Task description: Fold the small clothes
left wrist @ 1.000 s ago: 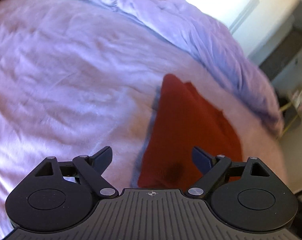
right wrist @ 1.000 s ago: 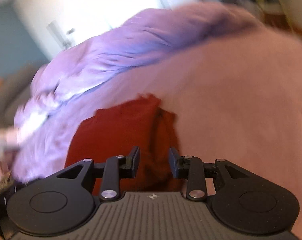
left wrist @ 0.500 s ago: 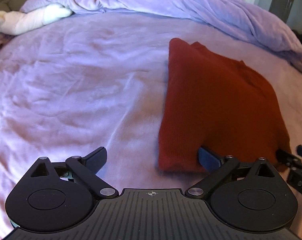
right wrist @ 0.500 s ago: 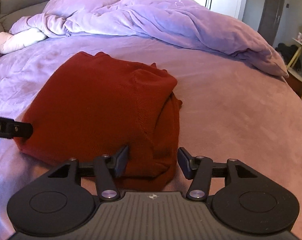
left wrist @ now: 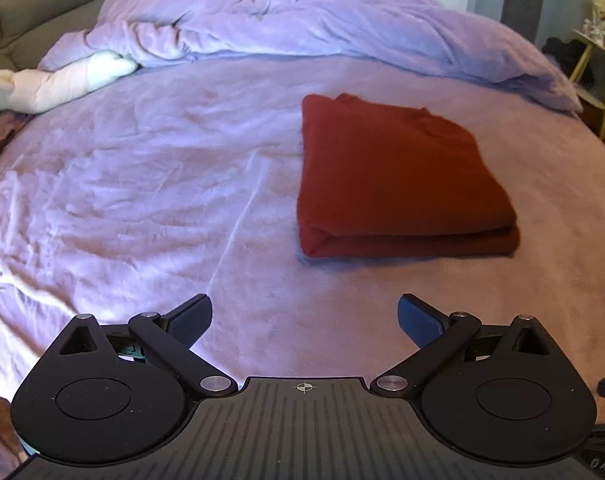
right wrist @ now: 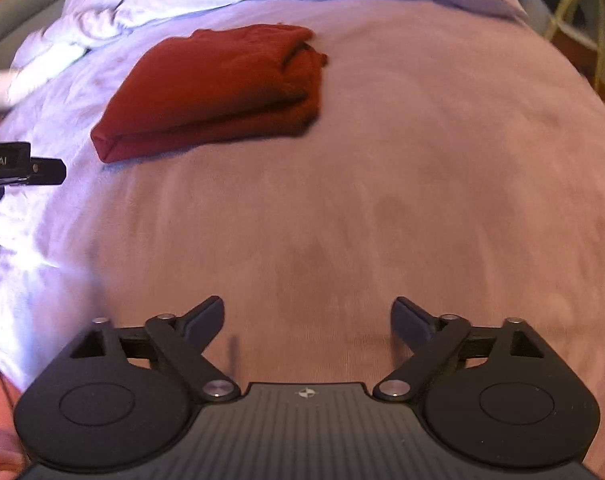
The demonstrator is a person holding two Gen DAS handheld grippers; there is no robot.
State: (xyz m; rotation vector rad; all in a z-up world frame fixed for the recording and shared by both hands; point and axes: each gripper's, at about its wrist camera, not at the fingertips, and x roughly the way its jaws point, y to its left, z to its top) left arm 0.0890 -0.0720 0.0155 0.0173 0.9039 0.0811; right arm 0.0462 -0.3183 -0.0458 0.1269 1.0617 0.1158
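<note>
A dark red garment (left wrist: 394, 176) lies folded into a flat rectangle on the purple bed sheet (left wrist: 142, 184). It also shows in the right wrist view (right wrist: 218, 88), upper left. My left gripper (left wrist: 304, 320) is open and empty, held back from the garment's near edge. My right gripper (right wrist: 306, 320) is open and empty, further from the garment, over bare sheet. Part of the left gripper's body (right wrist: 18, 166) shows at the left edge of the right wrist view.
A bunched purple duvet (left wrist: 322, 24) lies across the far side of the bed. A white pillow or soft toy (left wrist: 58, 80) lies at the far left. A small shelf (left wrist: 598, 52) stands off the bed's right side, and a grey sofa (left wrist: 30, 20) at far left.
Both grippers pulled back from the folded red garment, which now lies free on the sheet. The right gripper's jaws opened wide; it had been narrowly open at the garment's edge.
</note>
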